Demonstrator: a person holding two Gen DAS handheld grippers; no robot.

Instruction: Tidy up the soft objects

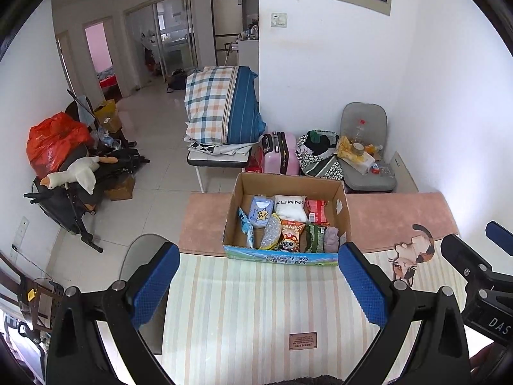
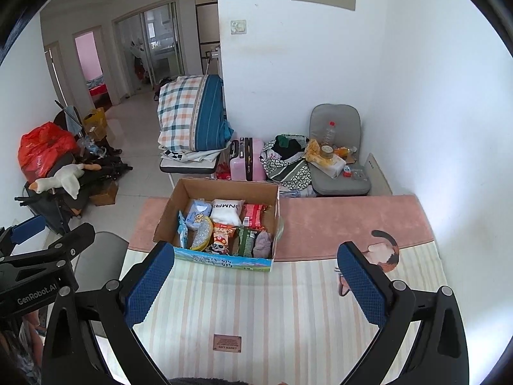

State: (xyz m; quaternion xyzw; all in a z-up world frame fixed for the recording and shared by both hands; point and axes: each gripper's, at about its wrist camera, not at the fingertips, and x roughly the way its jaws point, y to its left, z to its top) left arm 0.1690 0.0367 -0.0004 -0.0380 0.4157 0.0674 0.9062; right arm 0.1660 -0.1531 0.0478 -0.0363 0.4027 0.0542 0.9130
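A cardboard box (image 1: 341, 205) (image 2: 166, 211) stands on the table where the pink mat meets the striped mat. It holds several soft packs: a white pillow pack (image 1: 290, 210) (image 2: 226, 210), a blue tissue pack (image 1: 261, 213) (image 2: 197, 213), red and orange snack bags (image 1: 291, 232) (image 2: 222, 237), and a grey cloth (image 1: 332, 239) (image 2: 263, 243). My left gripper (image 1: 259, 285) is open and empty above the striped mat, just short of the box. My right gripper (image 2: 253, 285) is open and empty, with the box ahead to its left.
The striped mat (image 1: 256, 308) (image 2: 272, 304) covers the near table, the pink mat (image 1: 394, 215) (image 2: 346, 221) the far part, with a cat figure (image 1: 413, 253) (image 2: 384, 250) on the right. Beyond are a plaid pillow (image 1: 218, 106), pink suitcase (image 1: 282, 154), and grey chair (image 1: 365, 166).
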